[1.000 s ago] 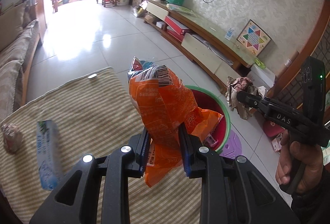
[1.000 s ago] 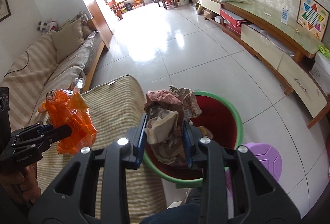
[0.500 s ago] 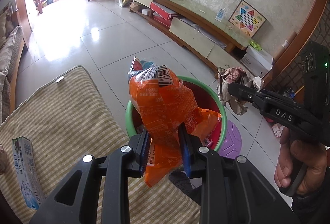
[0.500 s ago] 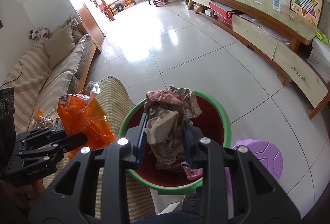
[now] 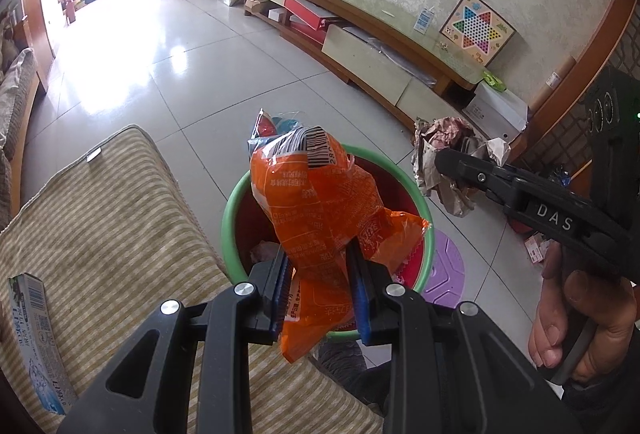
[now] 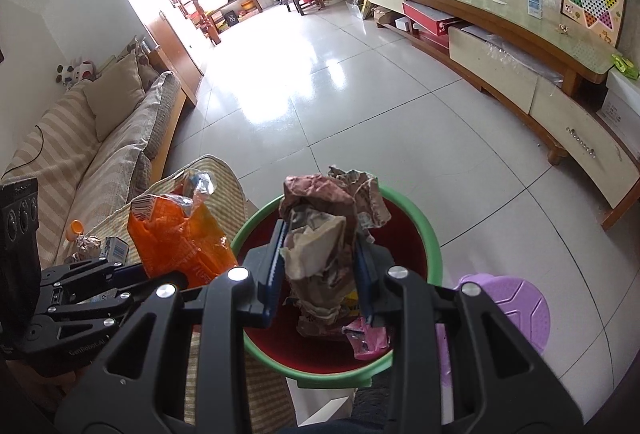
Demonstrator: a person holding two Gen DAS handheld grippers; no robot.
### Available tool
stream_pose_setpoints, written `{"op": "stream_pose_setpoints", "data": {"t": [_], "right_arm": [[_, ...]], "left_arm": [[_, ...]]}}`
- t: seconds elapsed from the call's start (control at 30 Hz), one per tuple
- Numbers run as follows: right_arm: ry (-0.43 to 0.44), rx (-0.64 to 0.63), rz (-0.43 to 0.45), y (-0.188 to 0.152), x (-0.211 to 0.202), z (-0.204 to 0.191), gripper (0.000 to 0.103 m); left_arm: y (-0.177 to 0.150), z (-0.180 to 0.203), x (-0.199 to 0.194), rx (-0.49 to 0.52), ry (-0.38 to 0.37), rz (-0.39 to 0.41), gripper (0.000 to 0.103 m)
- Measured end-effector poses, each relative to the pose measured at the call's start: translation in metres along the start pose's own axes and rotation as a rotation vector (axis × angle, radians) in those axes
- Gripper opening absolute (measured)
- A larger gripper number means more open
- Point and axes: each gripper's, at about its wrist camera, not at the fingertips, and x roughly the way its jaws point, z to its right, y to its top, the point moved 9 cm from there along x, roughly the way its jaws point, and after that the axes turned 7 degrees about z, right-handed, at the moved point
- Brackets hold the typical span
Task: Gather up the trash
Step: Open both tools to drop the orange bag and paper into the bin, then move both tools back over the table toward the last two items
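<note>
Over the bin [image 5: 230, 210], both tongs loaded

Your way down into the bin [image 6: 434, 246] is open; the couch [image 5: 108, 218] crowds its left side; a purple stool [image 6: 516, 308] sits just right.

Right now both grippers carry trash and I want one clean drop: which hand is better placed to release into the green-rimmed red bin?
Right. The right gripper holds the crumpled brown paper over the bin; the left gripper's orange snack bag hangs nearer the rim.
</note>
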Motion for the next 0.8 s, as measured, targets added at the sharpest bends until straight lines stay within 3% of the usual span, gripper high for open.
{"op": "stream_pose_setpoints", "data": {"t": [0.03, 0.07, 0.1, 0.17, 0.27, 0.33, 0.4, 0.5, 0.8], "right_arm": [[0.0, -0.002, -0.001, 0.0, 0.0, 0.001, 0.031], [-0.003, -0.002, -0.003, -0.002, 0.001, -0.001, 0.032], [-0.004, 0.0, -0.006, -0.003, 0.001, 0.0, 0.035], [0.0, 0.002, -0.014, -0.004, 0.003, -0.001, 0.035], [0.0, -0.001, -0.008, -0.003, 0.003, -0.004, 0.051], [-0.008, -0.003, 0.006, 0.0, 0.0, -0.006, 0.074], [-0.017, -0.007, 0.03, 0.004, -0.004, -0.008, 0.088], [-0.024, -0.005, 0.05, 0.009, -0.01, -0.012, 0.098], [-0.03, -0.031, 0.029, 0.004, -0.021, -0.052, 0.098]], "left_arm": [[0.0, 0.001, 0.001, -0.001, -0.005, -0.004, 0.026], [0.0, 0.003, 0.002, -0.001, -0.013, -0.011, 0.037], [0.0, 0.002, 0.001, 0.0, -0.012, -0.008, 0.058], [0.002, 0.001, -0.005, -0.003, -0.005, 0.024, 0.071], [0.003, -0.005, -0.01, -0.035, -0.005, 0.029, 0.077], [0.002, -0.014, -0.016, -0.051, 0.014, 0.043, 0.082], [0.001, -0.023, -0.025, -0.062, 0.043, 0.059, 0.088], [-0.001, -0.037, -0.041, -0.085, 0.071, 0.088, 0.092], [-0.018, -0.091, -0.098, -0.154, 0.186, 0.141, 0.095]]}}
